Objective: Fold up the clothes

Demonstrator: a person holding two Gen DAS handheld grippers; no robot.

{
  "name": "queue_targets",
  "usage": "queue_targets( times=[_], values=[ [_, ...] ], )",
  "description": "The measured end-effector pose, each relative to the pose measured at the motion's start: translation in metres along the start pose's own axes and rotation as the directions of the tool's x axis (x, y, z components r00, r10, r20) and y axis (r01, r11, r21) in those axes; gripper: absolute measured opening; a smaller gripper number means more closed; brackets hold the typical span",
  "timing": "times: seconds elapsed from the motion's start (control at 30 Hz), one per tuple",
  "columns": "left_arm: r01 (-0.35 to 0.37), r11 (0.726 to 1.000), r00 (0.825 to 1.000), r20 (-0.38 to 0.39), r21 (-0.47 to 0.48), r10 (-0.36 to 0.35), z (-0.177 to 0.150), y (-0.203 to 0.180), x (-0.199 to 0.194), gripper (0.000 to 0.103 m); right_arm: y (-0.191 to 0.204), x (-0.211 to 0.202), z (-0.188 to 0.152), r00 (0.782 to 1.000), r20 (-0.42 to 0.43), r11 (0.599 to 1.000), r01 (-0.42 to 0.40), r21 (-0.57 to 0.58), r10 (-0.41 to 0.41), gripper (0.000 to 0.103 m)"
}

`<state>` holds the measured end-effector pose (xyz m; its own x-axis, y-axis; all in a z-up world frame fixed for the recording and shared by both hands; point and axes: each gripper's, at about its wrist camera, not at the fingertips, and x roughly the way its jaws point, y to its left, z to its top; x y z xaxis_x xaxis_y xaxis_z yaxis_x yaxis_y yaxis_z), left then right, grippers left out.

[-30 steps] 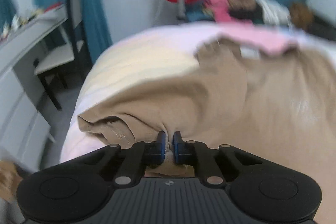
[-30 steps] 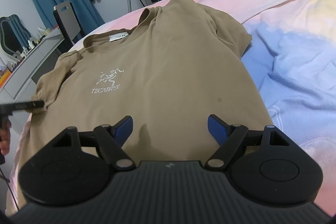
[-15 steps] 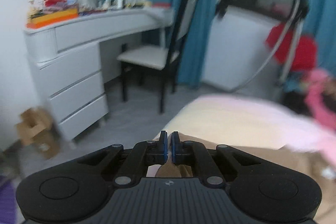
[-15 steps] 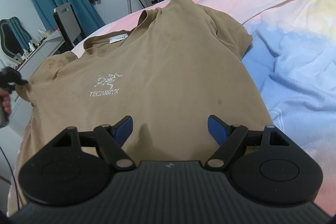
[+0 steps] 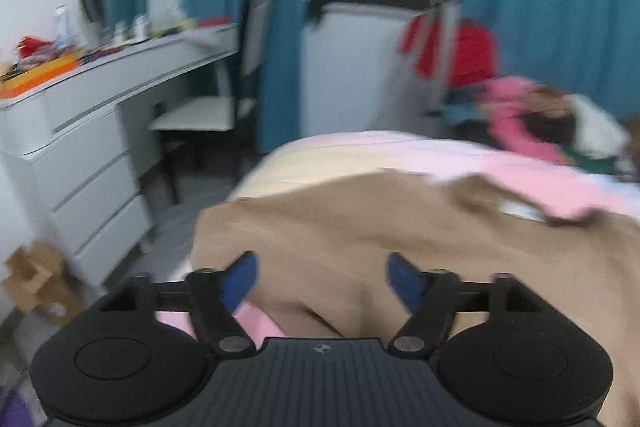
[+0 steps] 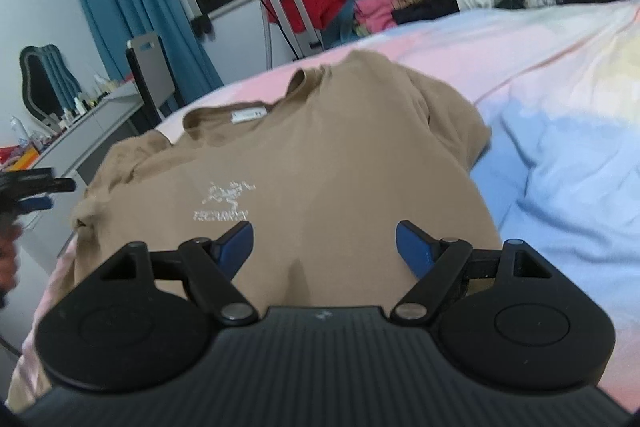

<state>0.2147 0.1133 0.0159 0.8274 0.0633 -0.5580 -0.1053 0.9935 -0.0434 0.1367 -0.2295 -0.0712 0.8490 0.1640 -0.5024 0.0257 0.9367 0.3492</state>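
Bed [image 6: 560,75] – pastel sheet, fills right and far side | tan T-shirt [image 6: 320,147] – spread flat on bed's left part, collar far, logo up | right gripper [image 6: 325,245] released above near hem | left gripper [image 5: 322,277] has just been opening, nothing between its jaws, by left sleeve

the left gripper [image 5: 320,277] has just been opening: its jaws, pinched shut on the sleeve of the tan t-shirt [image 5: 360,227] a second ago, now stand wide with no cloth pressed between the pads. the released sleeve [image 6: 116,167] lies rumpled at the shirt's nine o'clock edge, apart from that gripper [image 6: 40,193].
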Motion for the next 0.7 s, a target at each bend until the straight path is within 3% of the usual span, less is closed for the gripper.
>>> queue_targets(
  times=[0.17,0.33,0.5,0.57,0.7],
  values=[
    [0.099,0.994,0.995,0.018,-0.044,-0.098,-0.054,-0.039,-0.098,0.088,0.0,-0.019,0.003,0.998,0.052,1.0,-0.025,-0.016,0.026,0.08],
    [0.188,0.982,0.982,0.018,-0.015,-0.188,-0.118,-0.062,-0.164,0.088,-0.016,-0.04,0.01,0.996,0.081,0.997,-0.046,0.07,0.04,0.067],
    [0.224,0.975,0.974,-0.039,0.001,-0.224,-0.151,-0.058,-0.176,0.088,-0.044,-0.059,0.018,0.997,0.079,0.971,-0.036,0.236,0.017,0.056],
    [0.225,0.974,0.974,-0.04,0.001,-0.225,-0.151,-0.052,-0.173,0.088,-0.049,-0.066,0.019,0.997,0.082,0.97,-0.003,0.241,-0.017,0.045],
    [0.227,0.974,0.974,-0.024,-0.012,-0.227,-0.149,-0.046,-0.171,0.088,-0.065,-0.06,0.025,0.998,0.05,0.95,0.006,0.312,-0.023,0.045]
  ],
)
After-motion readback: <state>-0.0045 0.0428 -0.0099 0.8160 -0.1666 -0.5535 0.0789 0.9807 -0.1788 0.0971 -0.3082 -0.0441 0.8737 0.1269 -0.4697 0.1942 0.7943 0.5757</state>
